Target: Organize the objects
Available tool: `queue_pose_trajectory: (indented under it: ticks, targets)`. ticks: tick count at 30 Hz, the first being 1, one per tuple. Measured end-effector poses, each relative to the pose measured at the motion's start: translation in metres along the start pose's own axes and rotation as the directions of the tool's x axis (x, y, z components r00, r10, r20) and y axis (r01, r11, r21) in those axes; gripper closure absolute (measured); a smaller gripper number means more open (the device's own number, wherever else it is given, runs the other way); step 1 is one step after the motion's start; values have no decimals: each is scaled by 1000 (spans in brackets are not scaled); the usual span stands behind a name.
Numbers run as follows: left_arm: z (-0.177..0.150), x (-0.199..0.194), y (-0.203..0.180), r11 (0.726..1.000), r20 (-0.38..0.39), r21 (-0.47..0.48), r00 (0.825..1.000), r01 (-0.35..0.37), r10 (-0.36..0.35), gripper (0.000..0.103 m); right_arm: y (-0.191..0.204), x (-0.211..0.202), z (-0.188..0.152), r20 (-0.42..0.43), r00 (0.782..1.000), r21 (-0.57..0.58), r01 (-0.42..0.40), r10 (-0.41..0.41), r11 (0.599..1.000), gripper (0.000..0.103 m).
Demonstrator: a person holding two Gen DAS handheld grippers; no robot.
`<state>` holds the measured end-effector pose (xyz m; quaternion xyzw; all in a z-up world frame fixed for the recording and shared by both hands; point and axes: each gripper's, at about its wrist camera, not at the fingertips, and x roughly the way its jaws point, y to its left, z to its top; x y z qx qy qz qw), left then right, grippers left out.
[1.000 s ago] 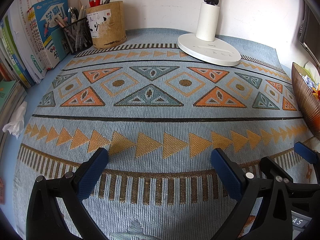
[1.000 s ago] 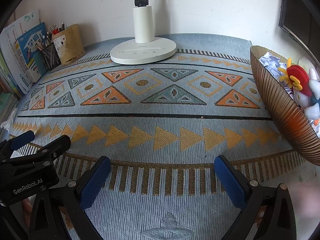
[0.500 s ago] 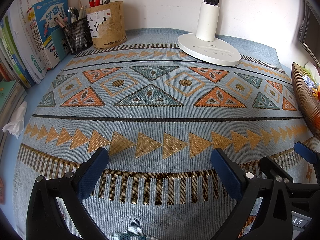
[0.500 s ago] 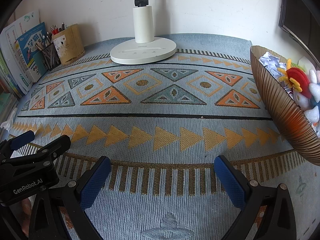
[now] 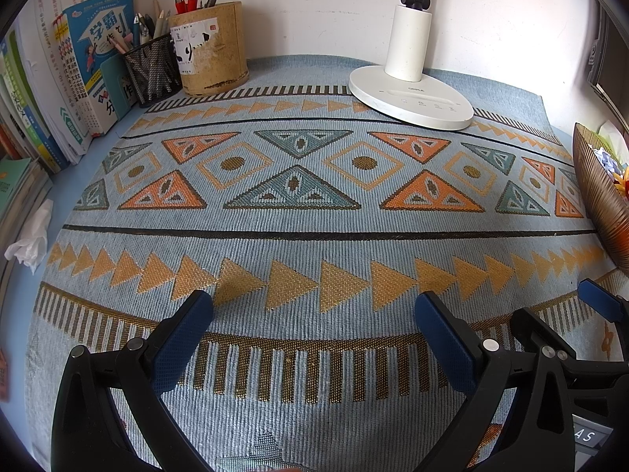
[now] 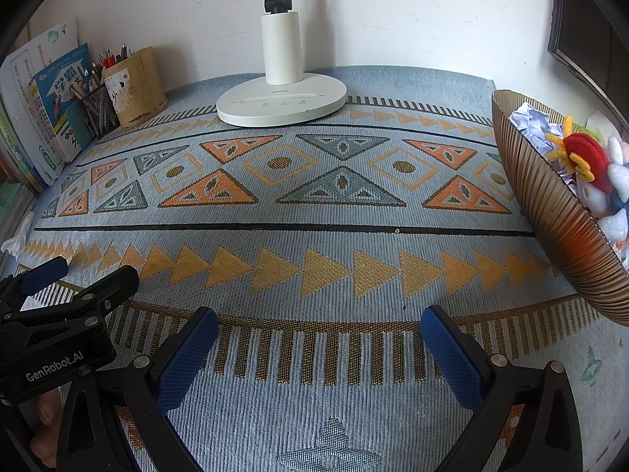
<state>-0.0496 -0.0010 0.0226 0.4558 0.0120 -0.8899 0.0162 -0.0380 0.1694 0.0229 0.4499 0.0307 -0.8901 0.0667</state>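
Nothing has shifted over the last second: your left tongs (image 5: pixel 314 338) and right tongs (image 6: pixel 318 350) still hover side by side, spread wide and empty, over the bare patterned worktop (image 6: pixel 314 228). The toys and crumpled paper sit in the ribbed bowl (image 6: pixel 558 220) on your right, so the sorting looks done

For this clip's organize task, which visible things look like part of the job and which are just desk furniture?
Likely job:
- ribbed brown bowl holding crumpled paper and a red and yellow plush toy
- crumpled white tissue at the mat's left edge
- open left gripper, open right gripper

Just there:
- white desk lamp
- cork pen holder
- black mesh pen cup
- books
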Motion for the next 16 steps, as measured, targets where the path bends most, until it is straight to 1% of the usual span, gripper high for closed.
queue_pose_trajectory:
  ticks: [16]
  targets:
    - [-1, -1, 0, 1000, 1, 0, 1000, 0, 0, 0, 0, 0, 0, 0, 1000, 0, 0, 0, 1000, 0]
